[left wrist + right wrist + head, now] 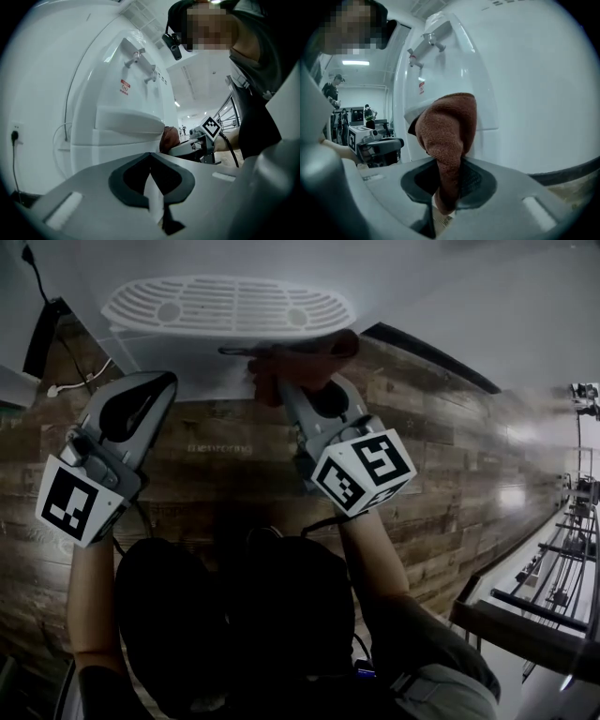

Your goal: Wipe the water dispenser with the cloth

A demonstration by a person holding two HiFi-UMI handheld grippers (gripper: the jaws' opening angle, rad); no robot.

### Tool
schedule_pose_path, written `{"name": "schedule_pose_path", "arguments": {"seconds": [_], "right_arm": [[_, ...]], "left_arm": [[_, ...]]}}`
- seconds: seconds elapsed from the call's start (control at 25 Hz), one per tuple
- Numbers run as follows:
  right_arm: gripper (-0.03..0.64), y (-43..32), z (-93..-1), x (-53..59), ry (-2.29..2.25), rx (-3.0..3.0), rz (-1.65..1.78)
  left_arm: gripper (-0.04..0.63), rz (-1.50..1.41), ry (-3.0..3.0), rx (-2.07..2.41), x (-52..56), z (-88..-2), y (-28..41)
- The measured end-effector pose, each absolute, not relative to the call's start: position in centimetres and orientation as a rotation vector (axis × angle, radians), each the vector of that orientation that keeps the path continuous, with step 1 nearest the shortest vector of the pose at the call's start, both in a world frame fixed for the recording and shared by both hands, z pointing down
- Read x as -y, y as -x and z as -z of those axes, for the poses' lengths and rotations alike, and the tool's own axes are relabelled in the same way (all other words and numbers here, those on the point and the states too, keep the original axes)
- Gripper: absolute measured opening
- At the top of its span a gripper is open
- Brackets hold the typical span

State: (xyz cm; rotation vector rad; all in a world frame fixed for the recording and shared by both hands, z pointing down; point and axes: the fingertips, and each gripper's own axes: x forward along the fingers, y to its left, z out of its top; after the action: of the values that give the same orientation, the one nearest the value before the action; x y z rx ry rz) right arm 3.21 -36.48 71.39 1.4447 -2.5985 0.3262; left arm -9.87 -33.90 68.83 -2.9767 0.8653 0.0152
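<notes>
The white water dispenser [187,381] stands in front of me, with its grilled drip tray [225,304] jutting out. My right gripper [286,382] is shut on a reddish-brown cloth [302,354] and presses it against the dispenser's front just under the tray. In the right gripper view the cloth [447,133] bunches up from the jaws [447,187] against the white panel [515,84]. My left gripper [161,381] hovers left of it near the dispenser's lower front, jaws together with nothing held. From the left gripper [151,157] I see two taps [138,58] above the tray [129,123].
The floor is dark wood planks [450,456]. A white cable [70,385] lies by the dispenser's left side, and a wall socket [16,129] sits low on the wall. A metal railing [553,568] runs along the right. People [333,89] stand far behind.
</notes>
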Motion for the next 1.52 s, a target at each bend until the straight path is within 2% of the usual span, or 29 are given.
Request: {"name": "schedule_pose_path", "arguments": {"seconds": [0.12, 0.48, 0.8, 0.92, 1.2, 1.36, 1.52], "right_arm": [[0.061, -2.6, -75.6, 36.7, -1.415, 2.561, -0.383], [0.061, -3.8, -91.7, 36.8, -1.369, 2.288, -0.555], [0.061, -3.1, -98.1, 36.9, -1.271, 2.155, -0.637], [0.060, -1.2, -94.5, 35.8, -1.211, 2.244, -0.648], [0.061, 4.1, -73.6, 34.3, -1.082, 2.732, -0.483], [0.061, 4.2, -71.4, 36.0, -1.123, 2.730, -0.484], [0.061, 4.1, -74.3, 37.2, -1.160, 2.721, -0.575]], "left_arm": [[0.018, -0.023, 3.031, -0.857, 34.1, -71.6, 9.6], [0.018, 0.235, 3.164, -0.791, 32.4, -83.8, 11.3], [0.018, 0.218, 3.287, -0.886, 31.8, -86.9, 12.1], [0.018, 0.164, 3.282, -0.828, 31.4, -83.9, 11.7], [0.018, -0.052, 3.115, -0.925, 32.8, -72.9, 12.9], [0.017, -0.086, 3.024, -0.935, 33.4, -69.6, 12.9], [0.018, -0.032, 3.053, -0.946, 33.6, -71.9, 13.0]]}}
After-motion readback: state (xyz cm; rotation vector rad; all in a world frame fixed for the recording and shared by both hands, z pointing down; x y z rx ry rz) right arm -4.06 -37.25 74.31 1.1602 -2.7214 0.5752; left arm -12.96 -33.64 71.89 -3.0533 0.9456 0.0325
